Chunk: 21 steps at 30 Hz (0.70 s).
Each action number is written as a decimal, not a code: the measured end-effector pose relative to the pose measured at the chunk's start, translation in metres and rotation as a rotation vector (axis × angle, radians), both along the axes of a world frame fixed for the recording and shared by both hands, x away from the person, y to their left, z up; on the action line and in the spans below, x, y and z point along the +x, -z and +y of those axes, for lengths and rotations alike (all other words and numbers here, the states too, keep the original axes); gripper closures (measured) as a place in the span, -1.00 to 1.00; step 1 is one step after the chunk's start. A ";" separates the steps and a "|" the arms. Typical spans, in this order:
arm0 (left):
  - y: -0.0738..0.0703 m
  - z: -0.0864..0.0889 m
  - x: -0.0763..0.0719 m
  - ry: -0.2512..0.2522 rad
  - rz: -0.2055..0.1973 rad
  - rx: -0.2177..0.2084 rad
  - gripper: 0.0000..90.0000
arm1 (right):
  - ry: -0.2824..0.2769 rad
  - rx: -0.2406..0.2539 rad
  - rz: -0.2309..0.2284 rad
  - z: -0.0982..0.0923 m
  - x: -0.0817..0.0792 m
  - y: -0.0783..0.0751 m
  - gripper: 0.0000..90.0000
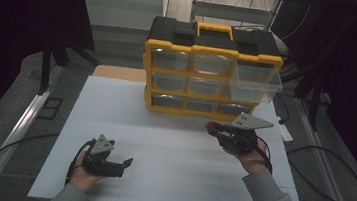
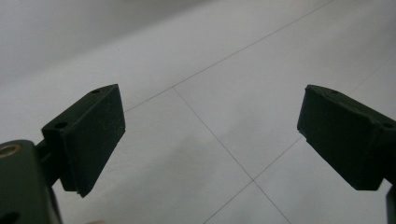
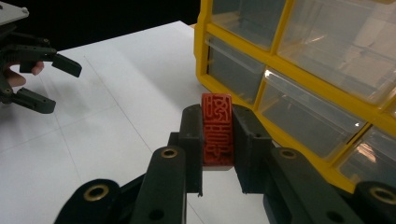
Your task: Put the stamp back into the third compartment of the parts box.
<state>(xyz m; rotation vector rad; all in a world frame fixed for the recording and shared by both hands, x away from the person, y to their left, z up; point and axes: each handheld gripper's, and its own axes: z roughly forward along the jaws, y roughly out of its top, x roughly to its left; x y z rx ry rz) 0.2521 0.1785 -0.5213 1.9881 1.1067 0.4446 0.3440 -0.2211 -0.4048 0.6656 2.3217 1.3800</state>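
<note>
The red carved stamp block (image 3: 217, 129) sat upright between the two black jaws of the right claw (image 3: 217, 140), pinched on both flat sides, its relief-cut face turned toward the camera. In the high view the right claw (image 1: 216, 129) hung above the white counter (image 1: 172, 145), just in front of the yellow-and-black drawer organizer (image 1: 209, 73), whose upper right clear drawer (image 1: 255, 82) stood pulled out. Well apart, at the near left, the left claw (image 1: 122, 165) hovered low over the counter, its jaws spread wide with nothing between them.
</note>
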 end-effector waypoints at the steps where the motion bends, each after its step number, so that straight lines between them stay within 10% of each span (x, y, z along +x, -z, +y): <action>1: 0.000 0.000 0.000 0.000 0.000 0.000 -0.82 | 0.000 0.000 0.000 0.000 0.000 0.000 0.66; 21: 0.000 0.000 0.000 0.000 0.002 0.003 -0.82 | 0.028 0.046 -0.036 -0.013 -0.002 -0.017 0.66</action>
